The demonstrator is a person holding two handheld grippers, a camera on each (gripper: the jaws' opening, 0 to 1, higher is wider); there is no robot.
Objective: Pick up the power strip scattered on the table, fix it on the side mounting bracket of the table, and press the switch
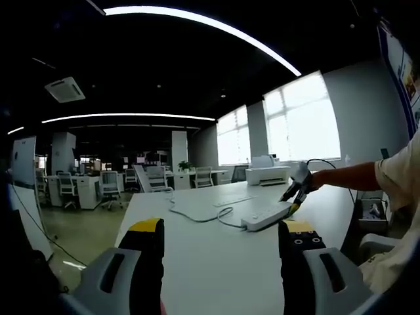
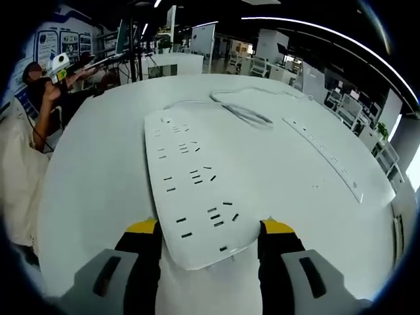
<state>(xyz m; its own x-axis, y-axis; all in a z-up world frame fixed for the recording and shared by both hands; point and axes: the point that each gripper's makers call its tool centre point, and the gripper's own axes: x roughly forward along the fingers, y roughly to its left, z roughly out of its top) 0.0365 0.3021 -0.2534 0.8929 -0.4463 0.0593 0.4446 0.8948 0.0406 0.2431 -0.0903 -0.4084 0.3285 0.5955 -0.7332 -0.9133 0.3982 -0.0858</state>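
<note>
Right gripper [image 2: 209, 244]: fingers spread either side of the strip's [image 2: 190, 180] end on the tabletop [image 2: 98, 170]. Left gripper [image 1: 223, 246] wide open, empty, above the tabletop's near edge.

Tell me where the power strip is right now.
In the right gripper view the power strip lies on the white table, its near end between the right gripper jaws.

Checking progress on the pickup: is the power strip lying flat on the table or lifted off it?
Lying flat: the power strip rests socket-side up on the table, between the right tool's open jaws.
</note>
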